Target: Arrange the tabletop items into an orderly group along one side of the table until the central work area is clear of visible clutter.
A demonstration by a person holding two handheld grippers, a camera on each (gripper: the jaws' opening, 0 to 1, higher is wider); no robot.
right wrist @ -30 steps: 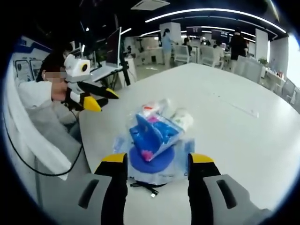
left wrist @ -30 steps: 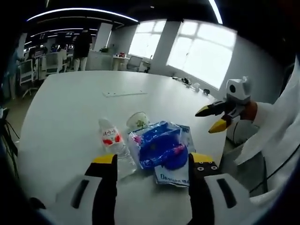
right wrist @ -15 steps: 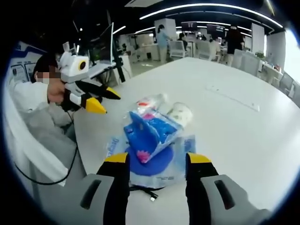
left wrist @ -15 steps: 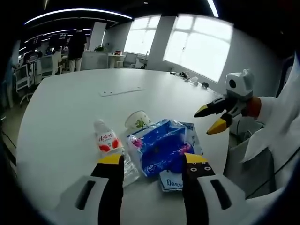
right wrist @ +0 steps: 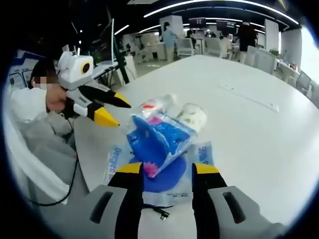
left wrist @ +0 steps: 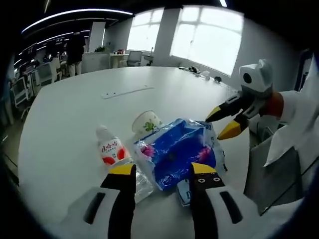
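A crinkled blue plastic package (left wrist: 174, 152) lies on the white table (left wrist: 75, 114), on top of a flat clear bag with blue print (right wrist: 114, 159). Beside it are a small bottle with a red label (left wrist: 112, 152) and a paper cup (left wrist: 145, 121) on its side. My left gripper (left wrist: 162, 172) is open, just short of the package. My right gripper (right wrist: 167, 169) is open too, facing the package (right wrist: 159, 142) from the opposite side, with the bottle (right wrist: 154, 105) and cup (right wrist: 192, 117) behind it. Each gripper shows in the other's view, the right gripper (left wrist: 220, 125) and the left gripper (right wrist: 113, 110), both close to the package.
A thin black cable (right wrist: 158, 213) lies by the table edge under the right gripper. A person in white clothes (right wrist: 35, 134) stands at that edge. A flat white strip (left wrist: 127, 92) lies farther out on the table. Desks and chairs stand behind.
Both grippers have moved closer to the blue package from opposite sides. The gap between each gripper's own jaws looks a little narrower. The items on the table have not moved.
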